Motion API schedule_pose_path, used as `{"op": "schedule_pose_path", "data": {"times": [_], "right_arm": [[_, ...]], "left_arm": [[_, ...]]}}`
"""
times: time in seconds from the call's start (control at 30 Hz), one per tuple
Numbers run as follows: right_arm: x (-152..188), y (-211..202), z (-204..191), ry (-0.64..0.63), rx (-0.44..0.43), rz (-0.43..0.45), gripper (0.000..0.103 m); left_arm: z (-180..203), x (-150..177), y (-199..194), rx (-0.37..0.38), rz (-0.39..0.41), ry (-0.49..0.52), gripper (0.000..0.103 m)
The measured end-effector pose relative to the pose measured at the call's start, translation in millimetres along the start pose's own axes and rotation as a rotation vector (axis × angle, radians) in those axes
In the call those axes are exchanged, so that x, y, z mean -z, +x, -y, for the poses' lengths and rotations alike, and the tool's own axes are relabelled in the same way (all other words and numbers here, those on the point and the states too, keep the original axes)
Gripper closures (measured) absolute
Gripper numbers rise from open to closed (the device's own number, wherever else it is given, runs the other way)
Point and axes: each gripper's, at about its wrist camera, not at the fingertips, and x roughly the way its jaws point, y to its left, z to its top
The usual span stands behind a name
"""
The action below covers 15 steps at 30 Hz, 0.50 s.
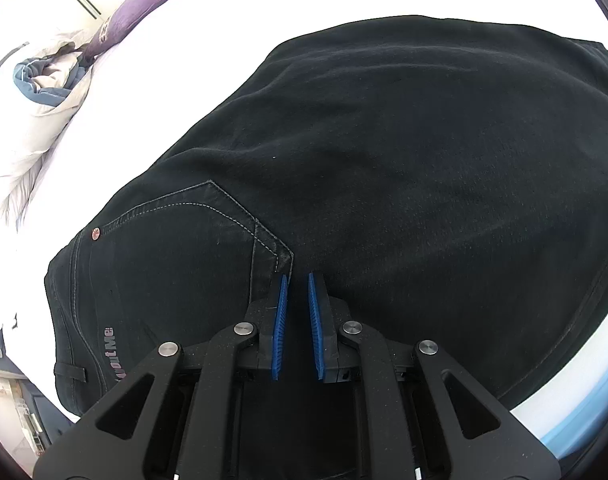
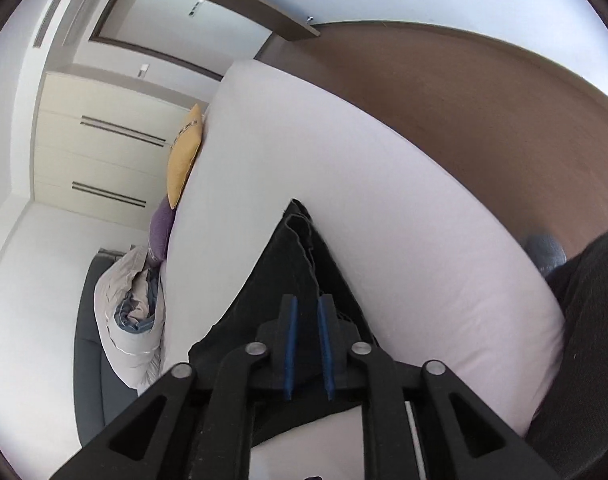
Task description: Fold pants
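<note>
Pants (image 1: 383,168) of black denim lie spread across the white bed (image 1: 152,80), filling most of my left wrist view; the waistband end with a stitched pocket (image 1: 192,240), a copper rivet (image 1: 94,233) and a printed label on the waistband sits at the lower left, and the broad dark cloth runs off to the upper right, where its edge shows as a fold or hem. My left claw (image 1: 298,284) hovers low over the fabric just beside the pocket's corner, its blue pads (image 1: 282,320) a narrow gap apart with nothing between them; whether the tips touch the cloth I cannot tell. In my right wrist view, a narrow stretch of the same pants runs away from me along the bed sheet to a raw hem end (image 2: 298,216). My right claw (image 2: 305,304) sits over that cloth with its blue pads likewise slightly apart, gripping nothing that I can see. Along the bed's far side rest a yellow cushion (image 2: 184,160), a purple cushion (image 2: 162,228) and a bundled grey-and-blue duvet (image 2: 132,320), with a pale wardrobe (image 2: 96,152) and a brown floor (image 2: 483,128) beyond.
</note>
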Motion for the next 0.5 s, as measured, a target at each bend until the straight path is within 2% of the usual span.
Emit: {"op": "schedule_pose_path", "data": {"times": [0.03, 0.07, 0.2, 0.27, 0.33, 0.4, 0.43, 0.47, 0.5], "right_arm": [[-5.8, 3.0, -4.5, -0.032, -0.001, -0.016, 0.053], [-11.3, 5.4, -8.8, -0.055, -0.002, -0.017, 0.048], [-38.4, 27.1, -32.1, -0.173, -0.022, -0.027, 0.048], [-48.1, 47.5, -37.4, -0.204, -0.036, -0.095, 0.048], [-48.8, 68.1, -43.4, -0.265, 0.027, -0.177, 0.048], [-44.9, 86.3, -42.9, -0.307, 0.081, -0.261, 0.066], [-43.6, 90.3, -44.1, -0.319, 0.084, -0.278, 0.085], [-42.5, 90.1, -48.1, -0.351, 0.091, -0.276, 0.095], [-42.0, 87.4, -52.8, -0.371, 0.086, -0.267, 0.096]], "left_arm": [[0.1, -0.4, 0.1, -0.002, -0.001, 0.0, 0.092], [0.5, -1.0, 0.0, -0.003, -0.002, 0.001, 0.092], [2.9, -3.3, -0.1, -0.009, -0.006, 0.008, 0.092], [3.3, -3.3, 0.2, -0.01, -0.005, 0.008, 0.092], [3.9, -3.2, 0.5, -0.01, -0.002, 0.007, 0.092], [3.8, -1.5, 0.9, -0.009, 0.002, 0.005, 0.092], [3.5, -0.4, 1.0, -0.008, 0.005, 0.006, 0.092], [3.3, 0.3, 0.9, -0.007, 0.007, 0.007, 0.092], [3.2, 0.9, 0.8, -0.007, 0.008, 0.007, 0.092]]}}
